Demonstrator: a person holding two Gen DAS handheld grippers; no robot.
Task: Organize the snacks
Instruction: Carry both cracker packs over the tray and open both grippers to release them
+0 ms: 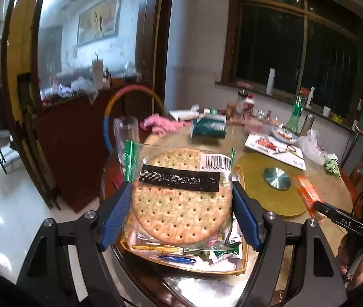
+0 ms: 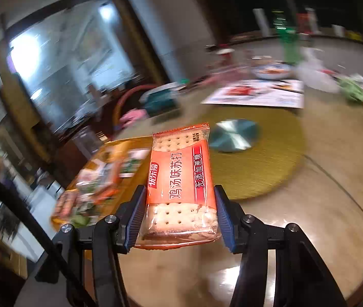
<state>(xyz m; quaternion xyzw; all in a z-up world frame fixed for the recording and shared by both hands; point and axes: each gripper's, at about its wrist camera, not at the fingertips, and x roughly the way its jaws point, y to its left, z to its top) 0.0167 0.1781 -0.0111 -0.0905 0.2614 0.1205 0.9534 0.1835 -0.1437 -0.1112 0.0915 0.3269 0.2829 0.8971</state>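
My left gripper point(image 1: 181, 213) is shut on a clear packet holding a large round cracker point(image 1: 179, 197), lifted above a woven snack tray point(image 1: 242, 268) that holds several small packets. My right gripper point(image 2: 180, 217) is shut on an orange packet of square soda crackers point(image 2: 181, 179), held up over the table. In the right wrist view the snack tray point(image 2: 120, 145) lies to the left, blurred. In the left wrist view the right gripper point(image 1: 319, 208) shows at the right edge with the orange packet point(image 1: 306, 192) in it, and a hand point(image 1: 360, 258) behind it.
The round table point(image 1: 335, 186) carries a gold mat point(image 1: 271, 204) with a metal disc point(image 1: 276, 178), a printed sheet point(image 1: 276, 151), a green box point(image 1: 208, 126), a pink cloth point(image 1: 159, 125), bottles, a bowl and a plastic bag. A chair back point(image 1: 120, 102) stands at the table's left.
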